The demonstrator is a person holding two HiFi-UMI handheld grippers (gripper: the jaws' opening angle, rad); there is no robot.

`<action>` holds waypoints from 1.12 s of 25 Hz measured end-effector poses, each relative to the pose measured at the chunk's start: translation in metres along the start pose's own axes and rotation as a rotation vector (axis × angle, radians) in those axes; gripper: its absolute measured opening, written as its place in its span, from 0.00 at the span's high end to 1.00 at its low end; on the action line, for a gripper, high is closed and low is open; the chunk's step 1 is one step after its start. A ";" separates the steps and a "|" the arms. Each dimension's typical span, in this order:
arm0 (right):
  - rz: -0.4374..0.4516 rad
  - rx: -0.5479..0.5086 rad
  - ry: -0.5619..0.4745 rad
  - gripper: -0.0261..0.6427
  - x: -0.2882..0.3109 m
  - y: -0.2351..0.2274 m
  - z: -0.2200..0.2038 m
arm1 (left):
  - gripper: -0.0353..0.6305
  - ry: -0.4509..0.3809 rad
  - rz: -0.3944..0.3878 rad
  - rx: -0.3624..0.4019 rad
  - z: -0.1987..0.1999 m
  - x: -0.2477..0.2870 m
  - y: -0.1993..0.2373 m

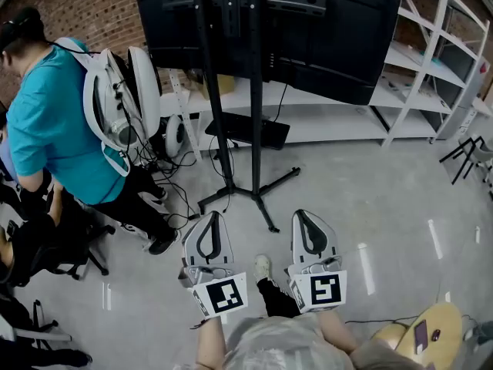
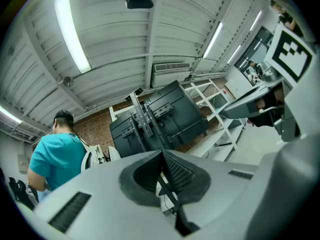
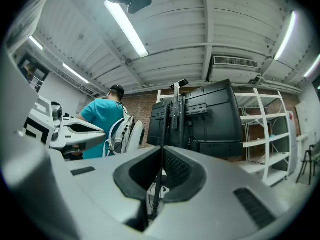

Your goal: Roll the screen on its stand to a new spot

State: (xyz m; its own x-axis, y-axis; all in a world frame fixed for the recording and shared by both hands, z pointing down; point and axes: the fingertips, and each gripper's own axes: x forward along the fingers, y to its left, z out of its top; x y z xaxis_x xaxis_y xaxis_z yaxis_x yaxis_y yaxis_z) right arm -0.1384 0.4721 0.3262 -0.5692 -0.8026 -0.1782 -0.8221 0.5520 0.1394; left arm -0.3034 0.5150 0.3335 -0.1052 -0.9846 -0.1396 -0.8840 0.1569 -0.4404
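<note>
Room: grey concrete floor point(image 1: 385, 206), brick wall point(image 1: 100, 6) beyond the stand.
Screen: the screen point(image 1: 323, 29) is large and dark, mounted high on the stand with its back toward the grippers.
Stand: the stand point(image 1: 254, 114) has two black posts on splayed feet; wheels too small to make out.
Left gripper: left gripper point(image 1: 211, 216) has its jaws closed together with nothing in them; just short of the stand's near foot, to its left.
Right gripper: right gripper point(image 1: 303, 213) is likewise closed and empty, just right of that foot.
Step (judged): approach; the stand is not yet gripped.
Method (judged): open both jaws, take one post each at matching height, then push evenly and slowly, because the load is top-heavy.
Edges: person point(image 1: 58, 122) close on the stand's left; cables point(image 1: 173, 183) on the floor between that person and the stand's feet; flat black box point(image 1: 273, 133) behind the stand, cabled to the screen; shelving point(image 1: 431, 60) behind and right of the stand.
Open room: bare floor right of the stand; stool point(image 1: 431, 330) well clear of it.
</note>
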 end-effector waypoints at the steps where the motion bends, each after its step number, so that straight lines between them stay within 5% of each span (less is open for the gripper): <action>1: 0.001 -0.001 -0.003 0.93 0.014 -0.005 -0.004 | 0.92 0.000 0.001 -0.003 -0.004 0.015 0.000; 6: 0.008 0.000 -0.015 0.93 0.101 -0.032 -0.018 | 0.92 -0.033 -0.016 0.028 -0.009 0.103 0.010; 18: 0.043 -0.052 -0.051 0.93 0.332 -0.088 -0.026 | 0.92 -0.081 0.000 -0.041 -0.032 0.333 0.064; 28: 0.011 -0.062 -0.082 0.93 0.437 -0.105 -0.029 | 0.92 -0.123 -0.023 -0.035 -0.042 0.441 0.094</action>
State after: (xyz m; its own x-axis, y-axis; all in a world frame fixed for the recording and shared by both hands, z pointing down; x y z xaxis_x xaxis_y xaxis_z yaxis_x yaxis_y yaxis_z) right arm -0.3004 0.0573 0.2623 -0.5798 -0.7737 -0.2554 -0.8146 0.5440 0.2013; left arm -0.4516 0.0924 0.2680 -0.0297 -0.9708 -0.2379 -0.9012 0.1290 -0.4139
